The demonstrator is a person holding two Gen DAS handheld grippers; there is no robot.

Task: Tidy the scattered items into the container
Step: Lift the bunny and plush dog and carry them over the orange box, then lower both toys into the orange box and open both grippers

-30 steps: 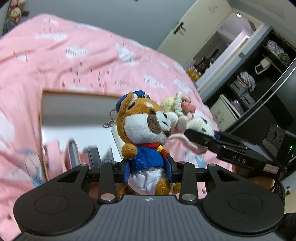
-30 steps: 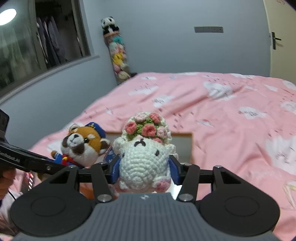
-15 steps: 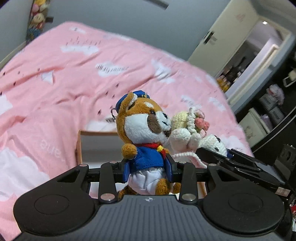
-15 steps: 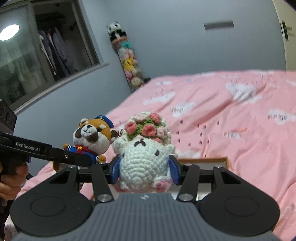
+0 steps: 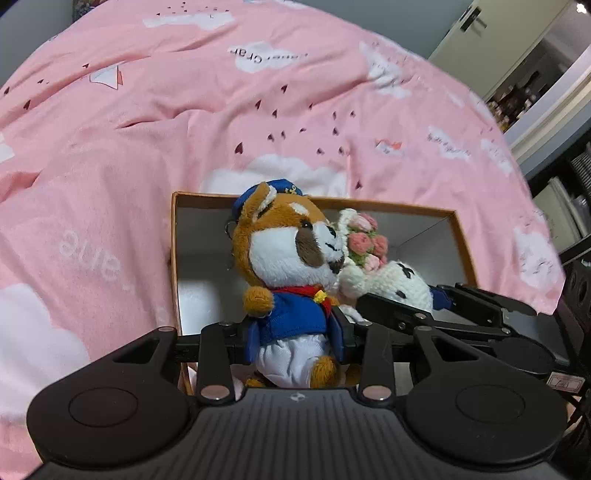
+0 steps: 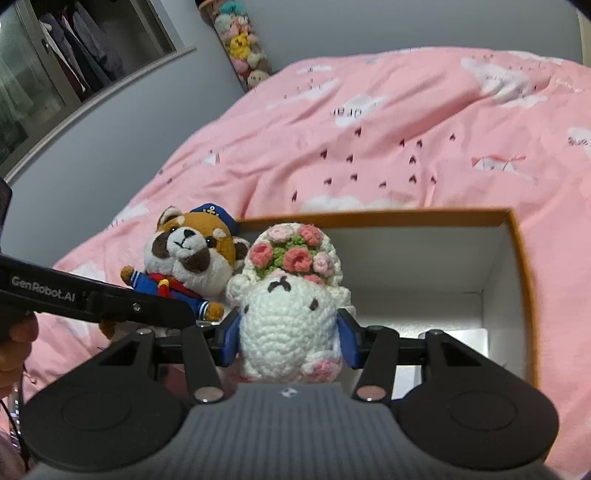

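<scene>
Left gripper point(image 5: 295, 341): fingers clenched on brown-and-white plush dog in blue sailor jacket and cap point(image 5: 286, 273), gripped at the waist, upright. Right gripper point(image 6: 288, 341): blue-padded fingers point(image 6: 229, 338) clamped on white crocheted animal with pink-and-green flower crown point(image 6: 290, 302), held at the flanks. Toys side by side, just touching.

Changed over the last second: both hands dropped and tipped forward; open cardboard box with orange rim and white inside point(image 5: 173, 266), earlier only partly seen and off to one side, now directly beneath and behind both toys. Grip widths steady throughout, nothing slipped. Box interior apparently bare in the visible parts.

Reading for the task: carry phase nearly done; both toys hanging over the box mouth, not yet resting on its floor. Likely next: lower a little further, then release. Possible snag: two grippers crowding one opening.

Surface: pink duvet with white clouds and small dark hearts point(image 5: 258, 92), rumpled, on a bed; box sitting on it. Room: grey wall, hanging column of small plush toys point(image 6: 240, 40), wardrobe window at left, pale door point(image 5: 480, 33) and dark shelving at right.
</scene>
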